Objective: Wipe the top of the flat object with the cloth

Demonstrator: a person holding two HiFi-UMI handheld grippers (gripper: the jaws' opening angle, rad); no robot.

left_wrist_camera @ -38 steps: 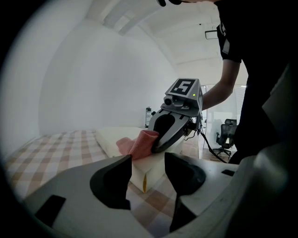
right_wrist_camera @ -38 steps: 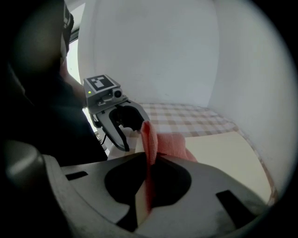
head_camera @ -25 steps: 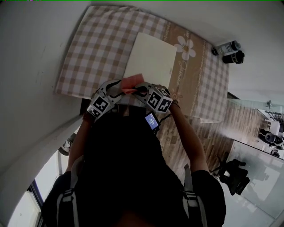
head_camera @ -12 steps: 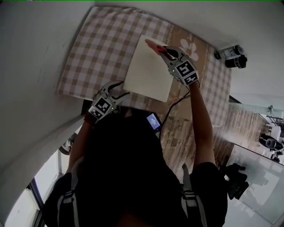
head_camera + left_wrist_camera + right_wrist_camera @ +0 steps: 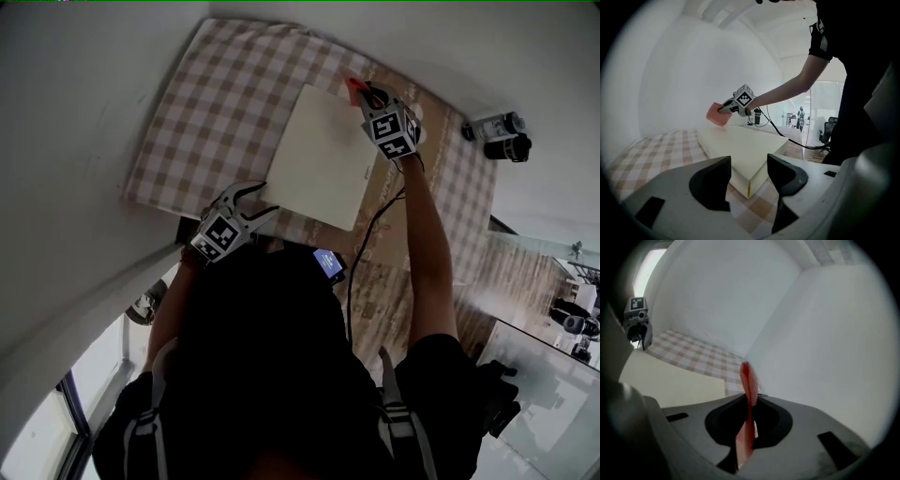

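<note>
Cream flat object lies flat on the checked tablecloth, top face up. In the head view its long axis runs from the person's side toward the far wall, leaning slightly right; one short edge is near the person.

Right arm: stretched almost fully forward along the flat object's right side. Right gripper is at the far right corner of the flat object, marker cube uppermost. Jaws clamped on the red cloth, which sticks out past the fingertips over that corner.

Left arm: bent, held close to the body. Left gripper sits just off the near left corner of the flat object, jaws apart with nothing held.

View differences:
- Left gripper view: the near corner of the flat object stands beyond the gap between the parted jaws of the left gripper, showing its thick side face. The cloth hangs at the far end, low over the top face; whether it touches I cannot tell.
- Right gripper view: the cloth is seen edge-on, a thin upright strip pinched between the jaws of the right gripper. The left gripper shows at far left across the cream top.
- Head view only: two dark cylinders stand beyond the tablecloth's far right corner.
</note>
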